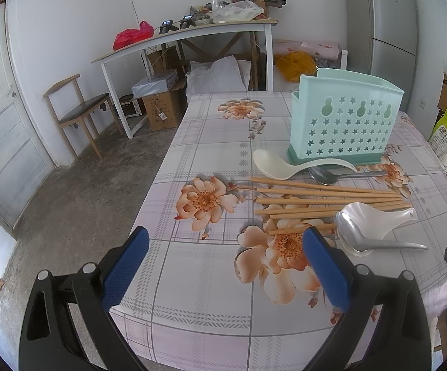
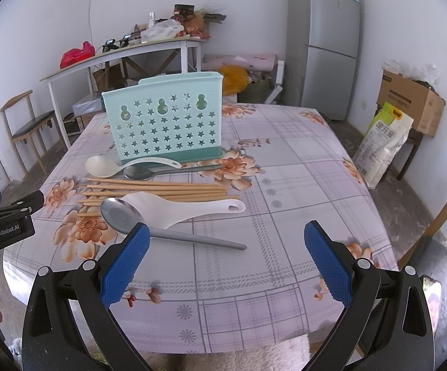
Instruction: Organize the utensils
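— Where did things stand when you paused?

— Both my grippers were spread wide and empty. My right gripper [image 2: 223,258] hovered over the near table edge, and my left gripper [image 1: 223,266] hung just beside it. Nothing had gone into the mint-green star-perforated plastic utensil holder [image 2: 164,123] standing upright at mid-table.

— And the utensils?

— All lay flat in front of it on the floral checked tablecloth [image 2: 285,167]: a cream plastic soup spoon [image 2: 112,166], a small steel spoon [image 2: 149,173], a row of bamboo chopsticks [image 2: 161,190], a white plastic rice paddle [image 2: 192,207] and a big grey metal spoon [image 2: 149,222] resting across the paddle.

— Your plan?

— I judged the grey spoon best to take first, gripped mid-handle where it lay clear of the paddle.
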{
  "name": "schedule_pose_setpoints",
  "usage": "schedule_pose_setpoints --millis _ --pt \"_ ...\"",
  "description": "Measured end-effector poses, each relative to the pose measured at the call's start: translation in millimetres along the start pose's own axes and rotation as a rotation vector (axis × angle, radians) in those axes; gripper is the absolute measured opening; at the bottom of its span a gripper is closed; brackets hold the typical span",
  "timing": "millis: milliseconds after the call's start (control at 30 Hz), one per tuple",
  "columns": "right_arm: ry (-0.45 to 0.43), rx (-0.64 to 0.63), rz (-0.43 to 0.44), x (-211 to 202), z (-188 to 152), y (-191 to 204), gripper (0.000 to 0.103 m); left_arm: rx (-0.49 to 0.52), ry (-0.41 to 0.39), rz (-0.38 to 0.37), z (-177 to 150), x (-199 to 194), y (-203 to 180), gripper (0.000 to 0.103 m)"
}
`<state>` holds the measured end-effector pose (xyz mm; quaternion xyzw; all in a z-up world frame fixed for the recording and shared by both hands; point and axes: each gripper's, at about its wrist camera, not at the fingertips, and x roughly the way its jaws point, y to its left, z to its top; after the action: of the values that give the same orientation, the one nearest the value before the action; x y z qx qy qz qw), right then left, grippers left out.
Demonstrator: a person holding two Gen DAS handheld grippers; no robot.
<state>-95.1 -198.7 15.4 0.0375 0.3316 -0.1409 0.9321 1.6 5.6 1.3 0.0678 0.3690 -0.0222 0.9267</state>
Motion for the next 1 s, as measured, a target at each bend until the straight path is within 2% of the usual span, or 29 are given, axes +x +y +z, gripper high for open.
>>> schedule_pose_setpoints --millis 1000 --pt "0.003 -0.016 0.009 -0.1 -3.4 8.5 0.095 -0.013 -0.002 0.030 2.3 2.1 5.2 0.097"
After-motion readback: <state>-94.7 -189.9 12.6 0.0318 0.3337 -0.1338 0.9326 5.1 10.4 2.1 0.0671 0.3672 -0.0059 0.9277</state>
